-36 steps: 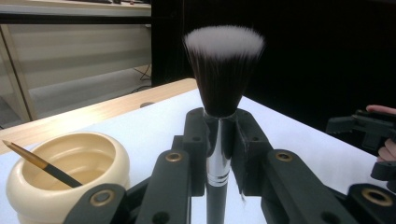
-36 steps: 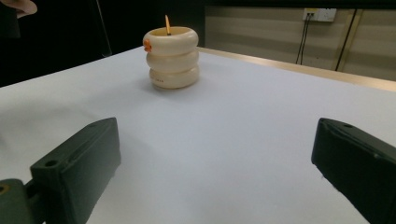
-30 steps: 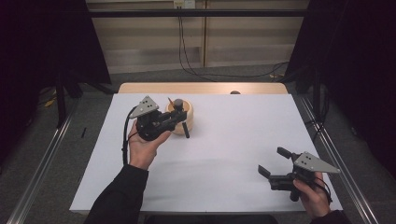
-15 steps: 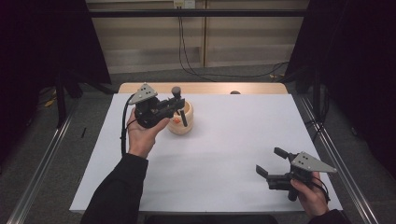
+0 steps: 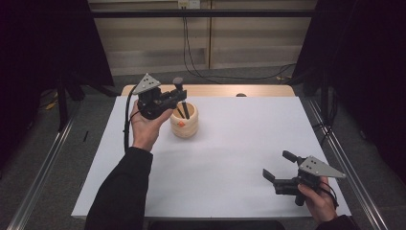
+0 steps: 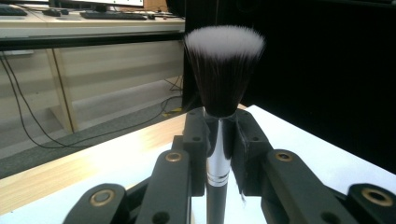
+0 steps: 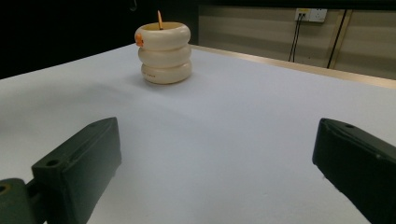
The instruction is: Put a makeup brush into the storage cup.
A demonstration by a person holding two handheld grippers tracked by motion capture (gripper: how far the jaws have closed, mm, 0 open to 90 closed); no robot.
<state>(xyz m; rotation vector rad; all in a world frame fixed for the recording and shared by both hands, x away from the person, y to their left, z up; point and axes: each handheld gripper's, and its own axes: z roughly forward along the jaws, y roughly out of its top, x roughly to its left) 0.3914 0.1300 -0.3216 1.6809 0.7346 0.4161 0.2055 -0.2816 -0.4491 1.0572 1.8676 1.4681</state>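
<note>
Left gripper (image 5: 178, 98) raised in hand, jaws clamped; right gripper (image 5: 278, 166) low, jaws spread wide.

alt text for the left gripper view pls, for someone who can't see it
The left gripper is shut on the silver ferrule of an upright makeup brush, whose dark bristles with a pale, flat top rise just ahead of the camera. Behind it lie the white table with its wooden edge, and a dim room with pale panels and trailing cables.
</note>
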